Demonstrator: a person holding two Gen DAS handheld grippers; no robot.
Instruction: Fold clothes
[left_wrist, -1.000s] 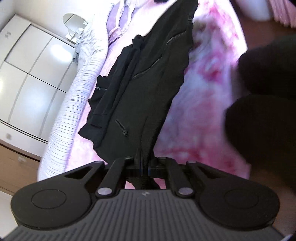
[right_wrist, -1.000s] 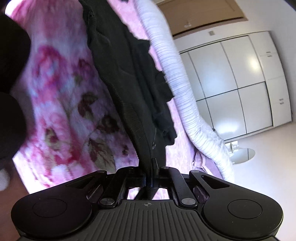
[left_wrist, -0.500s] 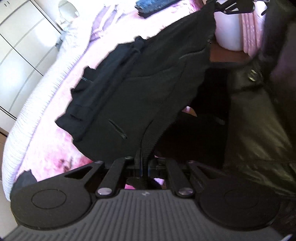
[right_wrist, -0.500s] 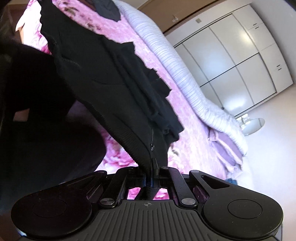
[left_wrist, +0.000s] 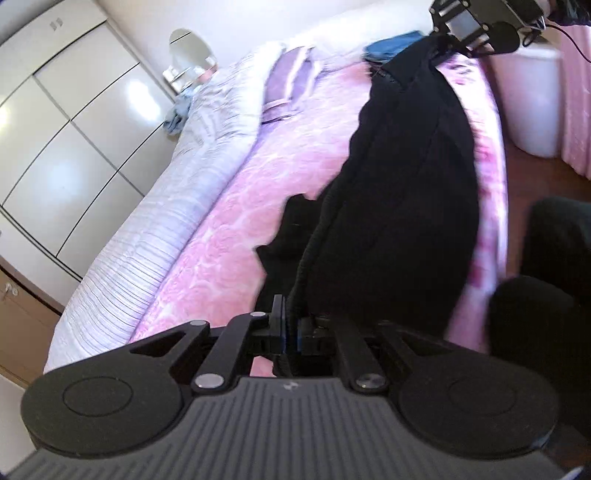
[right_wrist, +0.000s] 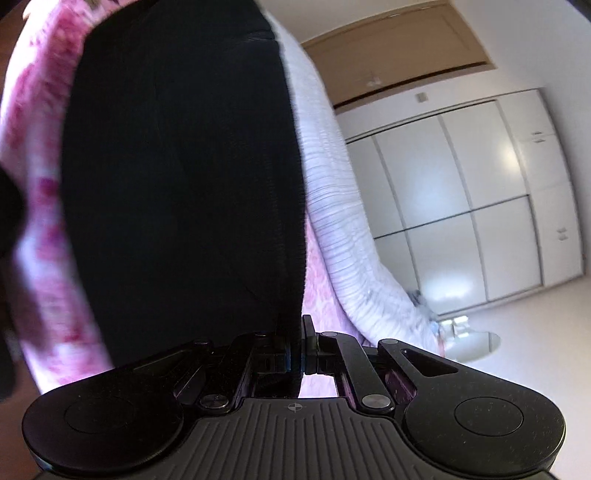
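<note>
Clamped on a ribbed edge of the black garment (left_wrist: 406, 206) at both ends, left gripper (left_wrist: 291, 325) at 6 o'clock, right gripper (left_wrist: 447, 35) at 1 o'clock, stretched over the pink bedspread (left_wrist: 236, 206), risking slippage or a crooked fold through uneven lowering.

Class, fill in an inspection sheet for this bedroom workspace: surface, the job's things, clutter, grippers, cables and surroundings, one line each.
Surface: pink floral bedspread on the bed, with a striped white quilt bunched along its far side.
Job's things: black garment stretched along the bed's near edge.
Clutter: purple cloth, blue item, small light-blue bundle.
Grippers: left gripper shut on the garment's ribbed edge; right gripper shut on its other end.
Cables: thin black wire near the right gripper's body.
Surroundings: white wardrobe, white bin, pink curtain, wooden floor.
</note>
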